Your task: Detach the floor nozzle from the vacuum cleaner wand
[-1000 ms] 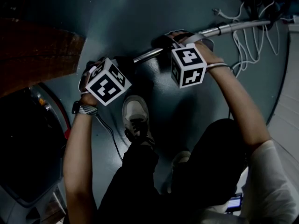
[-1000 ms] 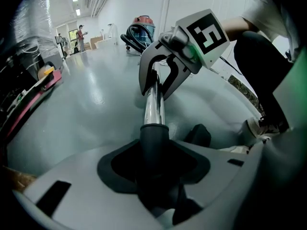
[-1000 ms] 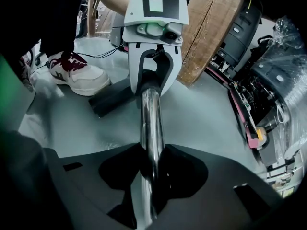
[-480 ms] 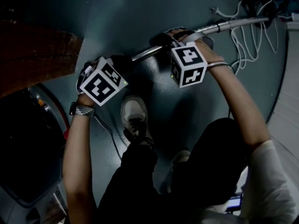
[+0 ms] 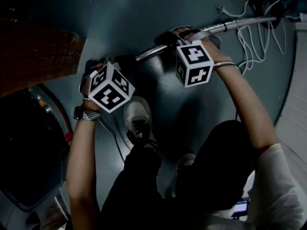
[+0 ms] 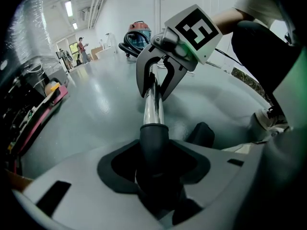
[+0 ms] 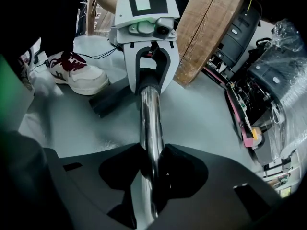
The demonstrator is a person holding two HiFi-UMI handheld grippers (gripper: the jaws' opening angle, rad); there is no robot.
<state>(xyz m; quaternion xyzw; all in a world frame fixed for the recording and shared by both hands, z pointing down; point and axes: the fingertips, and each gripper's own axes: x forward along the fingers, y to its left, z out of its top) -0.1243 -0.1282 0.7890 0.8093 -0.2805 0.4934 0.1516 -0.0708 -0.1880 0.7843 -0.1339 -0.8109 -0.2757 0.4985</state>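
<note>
The wand (image 7: 149, 114) is polished metal — its collar (image 6: 153, 140) matt dark plastic, the floor (image 6: 105, 99) glossy.

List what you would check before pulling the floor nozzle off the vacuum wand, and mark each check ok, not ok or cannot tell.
1. Left claw shut on nozzle neck: ok.
2. Right claw shut on wand: ok.
3. Joint lies between the claws: ok.
4. Wand out of neck: not ok, seated.
5. Release catch pressed: cannot tell.
6. Shoe clear of floor nozzle: ok.
</note>
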